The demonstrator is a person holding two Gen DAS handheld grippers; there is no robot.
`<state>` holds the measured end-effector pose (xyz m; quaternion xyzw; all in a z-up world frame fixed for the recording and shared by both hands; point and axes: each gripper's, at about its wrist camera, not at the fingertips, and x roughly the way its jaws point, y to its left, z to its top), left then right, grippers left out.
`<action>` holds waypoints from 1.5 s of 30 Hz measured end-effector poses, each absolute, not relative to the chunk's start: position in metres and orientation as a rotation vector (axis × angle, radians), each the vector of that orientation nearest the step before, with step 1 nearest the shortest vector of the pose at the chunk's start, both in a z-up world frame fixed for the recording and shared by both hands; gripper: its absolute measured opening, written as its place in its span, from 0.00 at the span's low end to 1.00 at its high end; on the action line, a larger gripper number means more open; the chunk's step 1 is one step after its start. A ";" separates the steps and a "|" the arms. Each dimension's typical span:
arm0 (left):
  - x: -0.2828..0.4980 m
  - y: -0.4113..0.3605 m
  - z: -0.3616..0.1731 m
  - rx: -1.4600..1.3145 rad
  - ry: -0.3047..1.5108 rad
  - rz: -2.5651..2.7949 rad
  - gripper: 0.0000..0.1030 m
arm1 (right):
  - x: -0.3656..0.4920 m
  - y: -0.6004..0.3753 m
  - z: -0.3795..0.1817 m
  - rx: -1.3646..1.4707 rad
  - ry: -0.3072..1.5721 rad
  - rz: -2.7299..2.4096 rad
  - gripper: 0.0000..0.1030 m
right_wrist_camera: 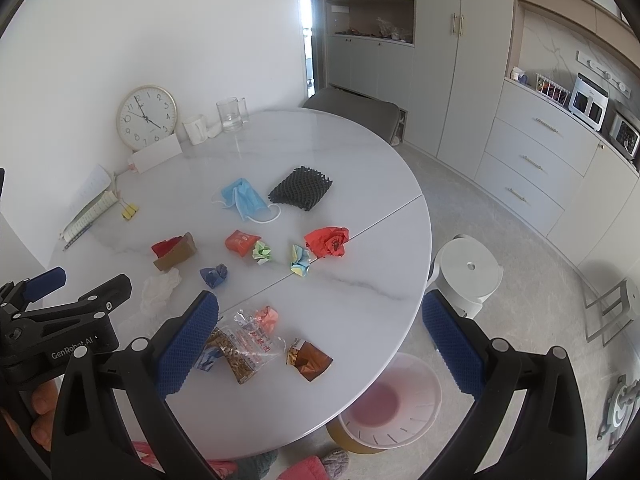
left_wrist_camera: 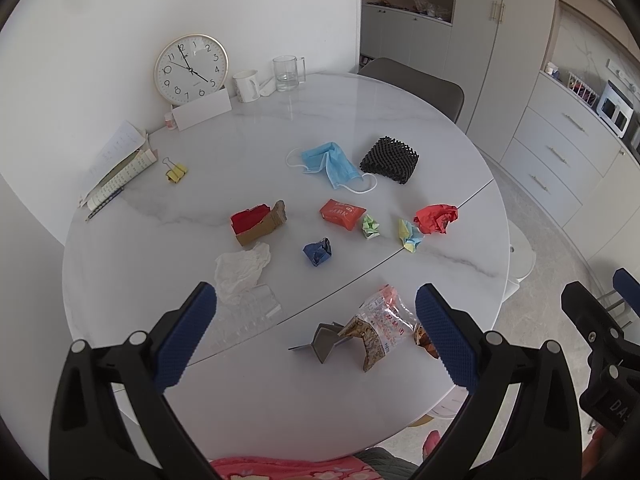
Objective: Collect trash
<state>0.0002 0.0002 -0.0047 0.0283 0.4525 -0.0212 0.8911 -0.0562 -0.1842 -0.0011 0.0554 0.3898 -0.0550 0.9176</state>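
Observation:
Trash lies scattered on the round white marble table (left_wrist_camera: 280,128): a blue face mask (left_wrist_camera: 330,162), black foam mesh (left_wrist_camera: 390,159), a torn cardboard box with red lining (left_wrist_camera: 258,222), an orange packet (left_wrist_camera: 342,214), and red (left_wrist_camera: 436,219), blue (left_wrist_camera: 318,251) and green (left_wrist_camera: 370,227) paper balls. A white tissue (left_wrist_camera: 240,268) lies closer to me. A printed snack bag (right_wrist_camera: 250,342) and a brown wrapper (right_wrist_camera: 310,358) lie near the front edge. My left gripper (left_wrist_camera: 316,336) hovers open above the front edge. My right gripper (right_wrist_camera: 320,344) is open over the snack bag, holding nothing.
A bin with a pink liner (right_wrist_camera: 392,404) stands on the floor under the table's right edge, beside a white stool (right_wrist_camera: 468,276). At the back are a clock (left_wrist_camera: 191,69), a mug (left_wrist_camera: 245,86), a glass (left_wrist_camera: 288,73), papers (left_wrist_camera: 118,164), a yellow binder clip (left_wrist_camera: 176,171) and a chair (left_wrist_camera: 416,84).

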 end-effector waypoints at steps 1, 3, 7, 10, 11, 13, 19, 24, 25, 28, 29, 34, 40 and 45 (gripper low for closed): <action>0.000 0.000 -0.005 0.059 0.940 -0.043 0.93 | -0.056 -0.184 -0.001 0.114 0.801 -0.113 0.98; 0.000 0.001 -0.005 0.052 0.940 -0.042 0.93 | -0.056 -0.184 -0.001 0.113 0.802 -0.113 0.98; -0.001 0.003 -0.005 0.048 0.940 -0.042 0.93 | -0.057 -0.184 -0.001 0.116 0.803 -0.113 0.98; -0.001 0.003 -0.005 0.048 0.940 -0.042 0.93 | -0.058 -0.184 -0.001 0.117 0.804 -0.112 0.98; -0.001 0.003 -0.005 0.049 0.941 -0.042 0.93 | -0.057 -0.184 -0.001 0.116 0.805 -0.112 0.98; -0.001 0.003 -0.005 0.049 0.940 -0.043 0.93 | -0.057 -0.184 -0.001 0.116 0.804 -0.113 0.98; -0.001 0.003 -0.005 0.049 0.940 -0.041 0.93 | -0.058 -0.184 -0.001 0.118 0.804 -0.113 0.98; -0.002 0.004 -0.005 0.050 0.939 -0.040 0.93 | -0.057 -0.184 -0.001 0.118 0.805 -0.113 0.98; -0.002 0.004 -0.005 0.050 0.939 -0.040 0.93 | -0.057 -0.184 -0.001 0.118 0.806 -0.112 0.98; -0.001 0.004 -0.005 0.050 0.940 -0.040 0.93 | -0.058 -0.184 -0.001 0.116 0.808 -0.112 0.98; -0.001 0.004 -0.005 0.050 0.941 -0.040 0.93 | -0.058 -0.183 -0.001 0.116 0.808 -0.112 0.98; -0.001 0.004 -0.005 0.050 0.941 -0.040 0.93 | -0.058 -0.183 -0.001 0.119 0.809 -0.114 0.98; -0.001 0.005 -0.005 0.051 0.943 -0.037 0.93 | -0.056 -0.183 -0.001 0.119 0.813 -0.115 0.98; 0.000 0.007 -0.007 0.054 0.948 -0.042 0.93 | -0.056 -0.182 -0.003 0.120 0.810 -0.122 0.98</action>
